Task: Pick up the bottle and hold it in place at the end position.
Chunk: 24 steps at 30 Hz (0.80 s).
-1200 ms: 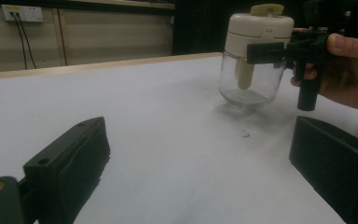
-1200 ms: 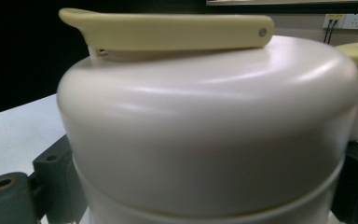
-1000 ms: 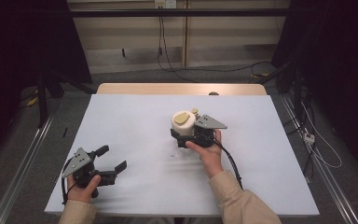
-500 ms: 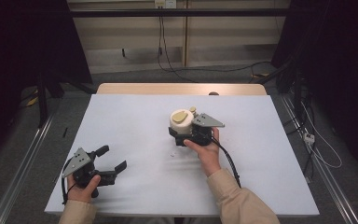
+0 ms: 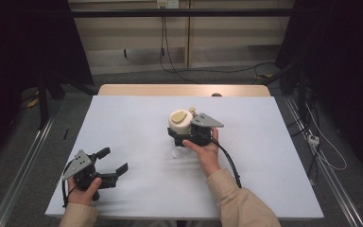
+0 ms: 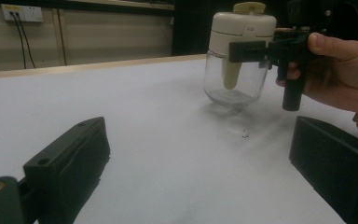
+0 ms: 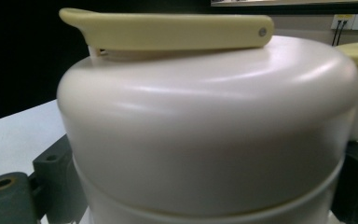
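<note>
My right hand-held gripper (image 5: 183,134) is clamped on the clear glass jar with cream plastic lid (image 6: 239,51), just under the lid, lifted above the white worktop (image 5: 264,142) near its middle; glass is slick and breakable (likely hefty); left hand-held gripper (image 5: 114,163) gapes idle.

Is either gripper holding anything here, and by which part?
The right gripper holds the jar, lifted off the table, its fingers clamped just under the cream lid. The left gripper is open, holding nothing.
</note>
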Each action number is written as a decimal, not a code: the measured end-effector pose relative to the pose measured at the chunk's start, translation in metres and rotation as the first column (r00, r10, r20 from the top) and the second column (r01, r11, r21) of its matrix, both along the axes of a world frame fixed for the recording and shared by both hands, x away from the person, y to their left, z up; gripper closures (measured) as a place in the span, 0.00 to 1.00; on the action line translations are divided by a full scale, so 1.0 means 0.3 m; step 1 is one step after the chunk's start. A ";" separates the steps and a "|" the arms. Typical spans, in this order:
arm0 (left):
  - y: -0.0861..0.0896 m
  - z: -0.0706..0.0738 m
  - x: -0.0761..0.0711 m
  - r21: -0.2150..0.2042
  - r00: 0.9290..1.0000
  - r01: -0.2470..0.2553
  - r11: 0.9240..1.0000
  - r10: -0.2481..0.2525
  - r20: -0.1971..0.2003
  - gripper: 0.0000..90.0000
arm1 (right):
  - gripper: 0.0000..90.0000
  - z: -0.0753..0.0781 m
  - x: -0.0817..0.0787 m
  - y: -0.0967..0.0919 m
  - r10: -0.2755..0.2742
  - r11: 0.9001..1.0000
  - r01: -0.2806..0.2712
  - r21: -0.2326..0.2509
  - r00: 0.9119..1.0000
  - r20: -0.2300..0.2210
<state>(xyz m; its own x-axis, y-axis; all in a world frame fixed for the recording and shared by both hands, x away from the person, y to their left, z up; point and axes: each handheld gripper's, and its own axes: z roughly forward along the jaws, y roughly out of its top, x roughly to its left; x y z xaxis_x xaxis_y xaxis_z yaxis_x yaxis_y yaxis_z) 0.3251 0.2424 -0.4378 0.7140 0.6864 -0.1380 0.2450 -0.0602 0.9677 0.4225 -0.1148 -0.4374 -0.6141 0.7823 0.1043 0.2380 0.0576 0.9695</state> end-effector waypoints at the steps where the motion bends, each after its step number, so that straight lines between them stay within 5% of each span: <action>1: 0.000 0.000 0.000 0.000 1.000 0.001 1.000 -0.001 0.000 0.05 | 0.08 0.000 0.000 0.000 0.000 1.000 0.000 0.000 1.000 0.000; 24: 0.002 -0.003 0.000 0.004 1.000 -0.006 1.000 0.007 -0.007 0.05 | 0.08 -0.015 0.031 0.001 -0.014 1.000 0.014 0.000 1.000 -0.007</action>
